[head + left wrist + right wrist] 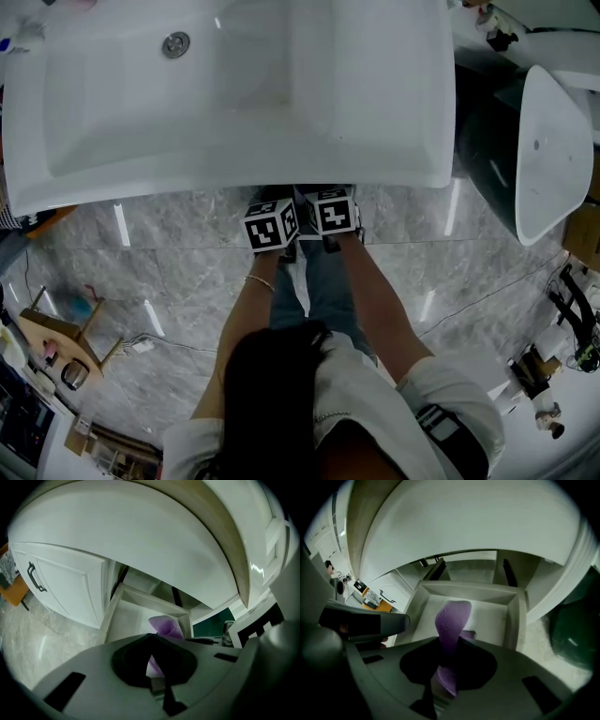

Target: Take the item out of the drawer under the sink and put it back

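- Right tongs clamped on a purple item, pads pressing its lower part from both sides.
- Purple item: matte and soft-looking, a narrow folded or rolled strip with a rounded top and a slight twist. Exact kind impossible to tell.
- Upper end of the item poking out past the tips of the right tongs, held over the open drawer. Contact with the drawer bottom impossible to tell.
- Left tongs close beside the right pair, tips together, nothing clamped. Purple item just beyond those tips and a little to their right, apart from them.
- Below and behind both pairs, a white drawer pulled open, with low walls and a pale bare bottom.
- Beside the drawer, at the left of the left gripper view, a white cabinet door with a dark handle.
- Above everything, a broad white sink overhanging the drawer. From the head view, both marker cubes side by side at its front edge, over a grey stone-look floor.
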A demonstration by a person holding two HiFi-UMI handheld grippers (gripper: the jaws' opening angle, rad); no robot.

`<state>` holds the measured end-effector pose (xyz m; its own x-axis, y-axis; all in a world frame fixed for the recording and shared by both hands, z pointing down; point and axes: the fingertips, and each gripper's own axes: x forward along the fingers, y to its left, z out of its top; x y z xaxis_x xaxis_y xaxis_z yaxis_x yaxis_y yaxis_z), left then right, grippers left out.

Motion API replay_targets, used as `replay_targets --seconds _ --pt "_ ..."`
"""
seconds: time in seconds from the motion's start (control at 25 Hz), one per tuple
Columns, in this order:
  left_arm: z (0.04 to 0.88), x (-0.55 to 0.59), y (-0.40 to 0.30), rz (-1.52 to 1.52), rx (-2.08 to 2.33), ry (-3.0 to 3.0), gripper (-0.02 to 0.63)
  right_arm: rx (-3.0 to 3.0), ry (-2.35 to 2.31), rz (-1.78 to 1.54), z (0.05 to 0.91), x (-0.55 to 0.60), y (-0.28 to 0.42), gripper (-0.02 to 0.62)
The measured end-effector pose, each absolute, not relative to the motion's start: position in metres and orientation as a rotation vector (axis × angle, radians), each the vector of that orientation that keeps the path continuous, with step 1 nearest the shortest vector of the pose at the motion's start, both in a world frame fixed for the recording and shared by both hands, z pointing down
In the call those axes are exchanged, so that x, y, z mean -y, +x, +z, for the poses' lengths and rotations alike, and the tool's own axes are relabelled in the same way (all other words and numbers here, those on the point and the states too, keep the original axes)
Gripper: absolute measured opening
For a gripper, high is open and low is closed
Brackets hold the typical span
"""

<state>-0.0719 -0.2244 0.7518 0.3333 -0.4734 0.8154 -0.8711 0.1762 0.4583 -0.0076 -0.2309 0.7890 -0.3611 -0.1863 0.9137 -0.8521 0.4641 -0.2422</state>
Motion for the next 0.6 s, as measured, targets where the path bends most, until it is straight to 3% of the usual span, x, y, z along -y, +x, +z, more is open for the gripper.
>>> replay_targets --seconds 0.6 --pt "0.713 0.209 -0.071 0.439 1.296 1.492 0.003 1.915 0.794 0.943 0.732 0.205 -0.006 0.084"
